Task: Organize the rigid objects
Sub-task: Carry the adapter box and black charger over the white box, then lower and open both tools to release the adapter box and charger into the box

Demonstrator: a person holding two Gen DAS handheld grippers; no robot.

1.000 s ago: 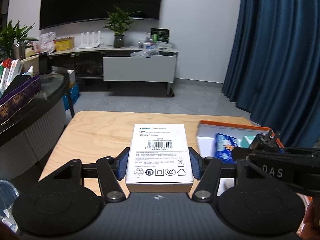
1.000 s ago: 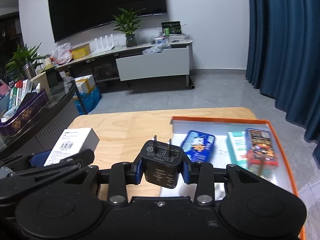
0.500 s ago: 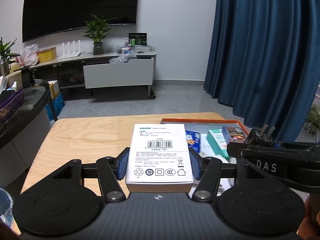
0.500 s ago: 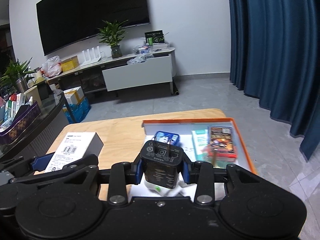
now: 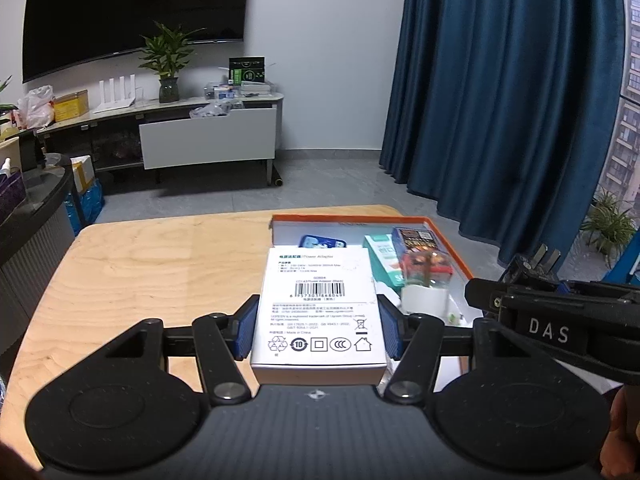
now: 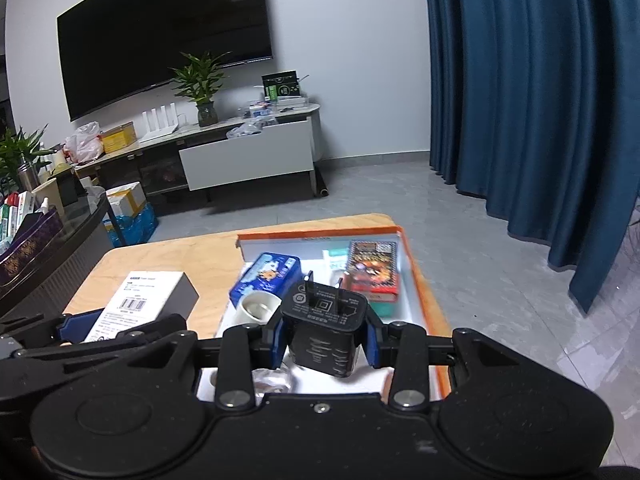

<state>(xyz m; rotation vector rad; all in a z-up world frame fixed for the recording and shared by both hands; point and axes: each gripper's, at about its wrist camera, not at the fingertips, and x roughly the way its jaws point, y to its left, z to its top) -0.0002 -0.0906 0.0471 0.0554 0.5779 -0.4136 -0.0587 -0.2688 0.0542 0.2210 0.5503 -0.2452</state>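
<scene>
Grippers each held something. In the left wrist view, the left gripper was clamped on a white box, its blue pads pressing the box's two long sides. The box lay flat between the fingers, label and barcode up, its long axis running straight ahead along the fingers, its far end over the near left corner of the orange tray. The tray sat on the right part of the wooden desk and held a blue box, a green box, a red card box and a white cup. The right gripper showed at the right edge, over the tray's right side.

In the right wrist view, the right gripper was closed at a narrower width on a black charger plug, pads against its sides. The plug stood tilted, its two prongs pointing up and away towards the tray, above the tray's near end. The white box showed at left, over the desk.
</scene>
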